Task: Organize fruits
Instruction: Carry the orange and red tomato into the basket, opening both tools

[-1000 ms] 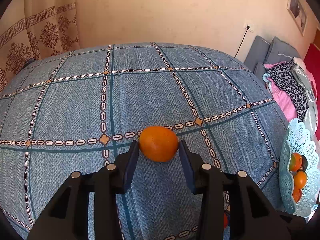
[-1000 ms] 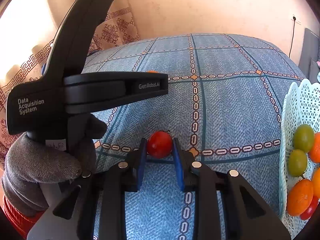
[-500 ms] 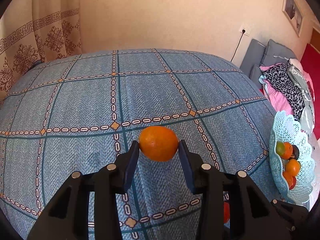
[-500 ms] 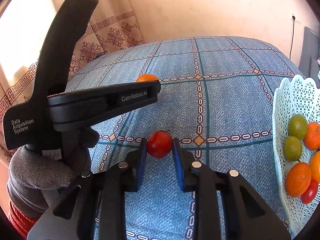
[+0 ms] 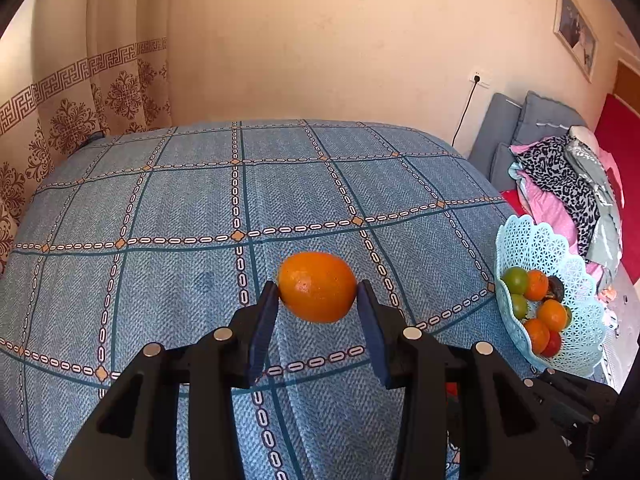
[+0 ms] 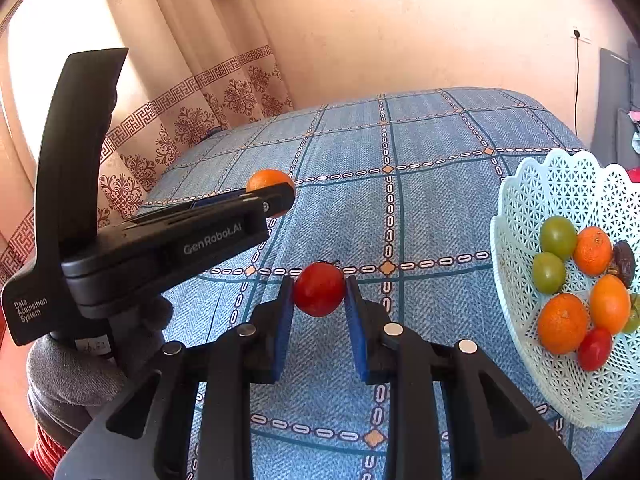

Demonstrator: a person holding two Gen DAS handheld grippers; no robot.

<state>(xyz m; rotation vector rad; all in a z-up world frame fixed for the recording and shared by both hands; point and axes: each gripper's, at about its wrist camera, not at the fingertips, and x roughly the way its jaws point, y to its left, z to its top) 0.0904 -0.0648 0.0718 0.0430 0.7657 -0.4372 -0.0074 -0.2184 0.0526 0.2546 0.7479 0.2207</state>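
My left gripper [image 5: 317, 300] is shut on an orange [image 5: 317, 286] and holds it above the blue checked tablecloth. In the right wrist view the same orange [image 6: 267, 179] shows at the tip of the left gripper's body [image 6: 168, 240]. My right gripper [image 6: 319, 296] is shut on a red tomato [image 6: 319, 289], also lifted off the cloth. A pale blue lattice basket [image 6: 520, 248] with several oranges, green fruits and a tomato stands to the right; it also shows in the left wrist view [image 5: 532, 248].
The table [image 5: 180, 200] is covered by the blue cloth. A patterned curtain [image 5: 72, 120] hangs behind on the left. Cushions and a pile of clothes [image 5: 568, 184] lie past the table's right edge. A cable hangs from a wall socket [image 5: 478, 80].
Both grippers have risen with their fruits, and more of the wall and basket is in view. The left gripper has lifted the orange clear of the cloth.
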